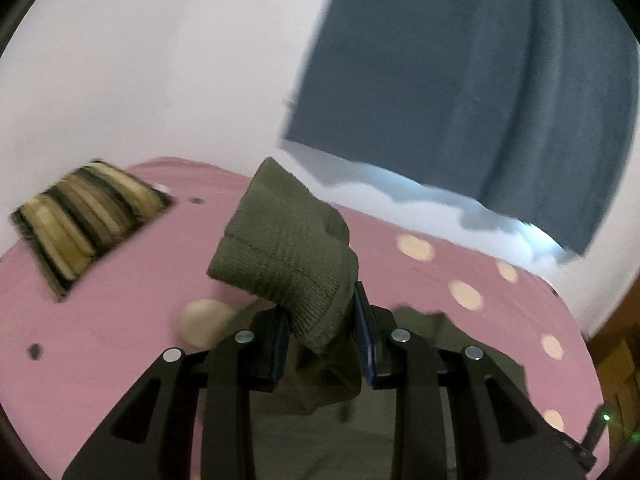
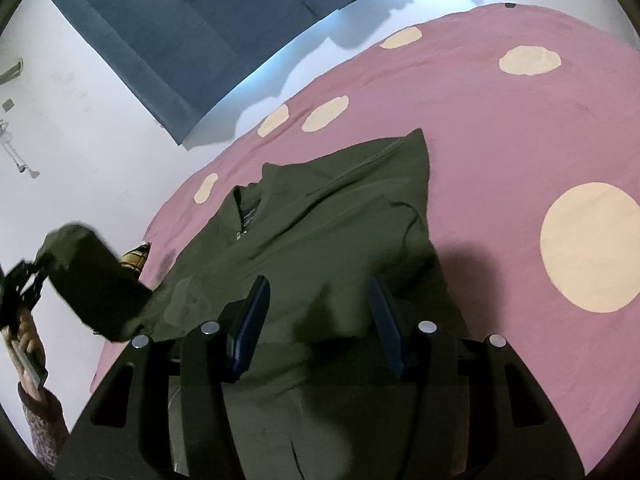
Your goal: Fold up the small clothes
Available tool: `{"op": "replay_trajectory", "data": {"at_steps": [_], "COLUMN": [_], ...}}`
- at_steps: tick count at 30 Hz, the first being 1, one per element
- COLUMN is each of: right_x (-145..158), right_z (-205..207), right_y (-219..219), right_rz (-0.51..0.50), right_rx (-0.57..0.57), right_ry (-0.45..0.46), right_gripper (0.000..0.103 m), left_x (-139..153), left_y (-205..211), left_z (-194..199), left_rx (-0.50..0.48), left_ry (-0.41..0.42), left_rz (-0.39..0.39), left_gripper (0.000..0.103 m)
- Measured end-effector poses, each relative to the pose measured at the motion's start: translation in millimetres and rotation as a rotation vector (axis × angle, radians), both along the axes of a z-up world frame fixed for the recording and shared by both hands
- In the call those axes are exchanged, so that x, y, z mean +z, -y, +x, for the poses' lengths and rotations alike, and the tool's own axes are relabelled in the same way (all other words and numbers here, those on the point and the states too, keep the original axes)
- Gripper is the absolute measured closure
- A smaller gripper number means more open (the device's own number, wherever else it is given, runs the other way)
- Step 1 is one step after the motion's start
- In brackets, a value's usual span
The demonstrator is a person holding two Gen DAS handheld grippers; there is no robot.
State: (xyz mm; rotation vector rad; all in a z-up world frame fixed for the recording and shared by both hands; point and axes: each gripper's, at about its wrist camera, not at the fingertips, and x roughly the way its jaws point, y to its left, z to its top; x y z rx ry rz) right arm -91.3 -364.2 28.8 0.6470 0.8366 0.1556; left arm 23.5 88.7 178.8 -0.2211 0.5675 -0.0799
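An olive-green jacket lies spread on a pink sheet with cream dots. My left gripper is shut on the jacket's ribbed sleeve cuff and holds it lifted above the bed. The raised sleeve and the left gripper show at the left of the right wrist view. My right gripper is open, low over the jacket's body with nothing between its fingers.
A striped brown and cream cushion lies at the far left of the bed. A dark blue curtain hangs at the white wall behind the bed. A wooden floor edge shows at the right.
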Motion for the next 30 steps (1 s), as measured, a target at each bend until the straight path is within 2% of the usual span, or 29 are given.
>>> {"op": "replay_trajectory", "data": {"at_steps": [5, 10, 12, 16, 18, 20, 21, 22, 24, 26, 30], "right_x": [-6.1, -14.3, -16.6, -18.4, -17.8, -17.0, -16.5, -15.7, -13.7, -11.8, -7.1], "right_z": [0.2, 0.9, 1.3, 1.3, 1.2, 1.5, 1.6, 1.2, 0.5, -0.6, 0.8], "right_y": [-0.9, -5.7, -8.0, -11.3, -11.8, -11.1, -10.3, -10.1, -9.6, -9.7, -14.0], "right_rz": [0.030, 0.047, 0.051, 0.059, 0.063, 0.073, 0.080, 0.085, 0.092, 0.113, 0.152], "right_rx": [0.008, 0.025, 0.031, 0.041, 0.045, 0.047, 0.047, 0.048, 0.054, 0.060, 0.095], "right_ry": [-0.021, -0.044, -0.050, -0.057, -0.057, -0.054, -0.052, -0.048, -0.044, -0.040, -0.035], "right_gripper": [0.052, 0.052, 0.052, 0.052, 0.051, 0.047, 0.044, 0.043, 0.043, 0.043, 0.043], "left_x": [-37.5, -104.8, -129.9, -159.7, -161.4, -156.5, -151.5, -147.0, -134.7, -125.3, -109.9], "left_y": [83.0, 165.3, 188.2, 222.0, 229.5, 233.0, 232.6, 231.2, 223.4, 214.1, 163.8], "left_z": [18.3, 26.4, 28.0, 24.3, 19.1, 12.0, 7.0, 2.1, -7.7, -15.9, -33.7], "left_rx": [-0.133, -0.231, -0.265, -0.306, -0.322, -0.361, -0.388, -0.401, -0.426, -0.444, -0.418], "left_ry": [-0.062, -0.171, -0.222, -0.275, -0.277, -0.271, -0.261, -0.251, -0.219, -0.189, -0.117], "left_rz": [0.026, 0.097, 0.114, 0.162, 0.165, 0.149, 0.134, 0.124, 0.090, 0.046, -0.006], "left_gripper": [0.074, 0.074, 0.074, 0.070, 0.067, 0.053, 0.051, 0.042, 0.033, 0.032, 0.026]}}
